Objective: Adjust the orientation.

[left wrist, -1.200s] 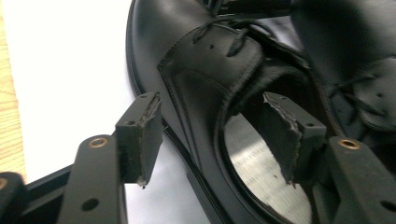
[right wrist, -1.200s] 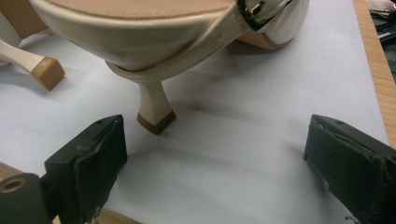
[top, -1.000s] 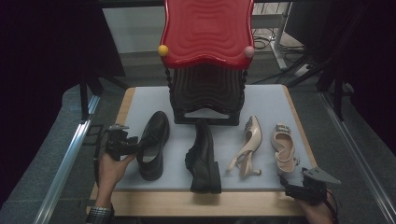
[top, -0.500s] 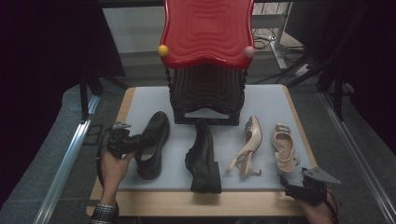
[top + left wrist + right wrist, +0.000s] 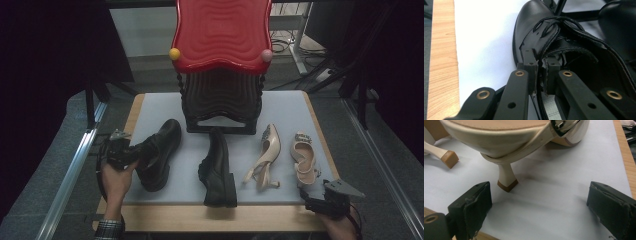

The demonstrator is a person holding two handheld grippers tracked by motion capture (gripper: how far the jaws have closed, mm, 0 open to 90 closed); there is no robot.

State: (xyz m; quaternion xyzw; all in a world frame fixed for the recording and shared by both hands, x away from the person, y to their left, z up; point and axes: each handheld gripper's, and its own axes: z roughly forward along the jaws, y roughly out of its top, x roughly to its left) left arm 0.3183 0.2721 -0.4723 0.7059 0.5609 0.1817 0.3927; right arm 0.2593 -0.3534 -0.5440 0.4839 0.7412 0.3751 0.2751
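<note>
Black lace-up shoe (image 5: 157, 152) at nine o'clock: my left gripper (image 5: 539, 72) fingers clamp its collar; next, lift. Right gripper (image 5: 541, 207) fingers wide.

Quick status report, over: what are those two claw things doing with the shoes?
Left hand-held gripper shut on black lace-up shoe at its collar. Right hand-held gripper open, just short of beige heel. Nothing in the way.

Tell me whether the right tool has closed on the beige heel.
No: the right tool stands wide open, the beige heel ahead of its jaws on the mat, touching neither.
</note>
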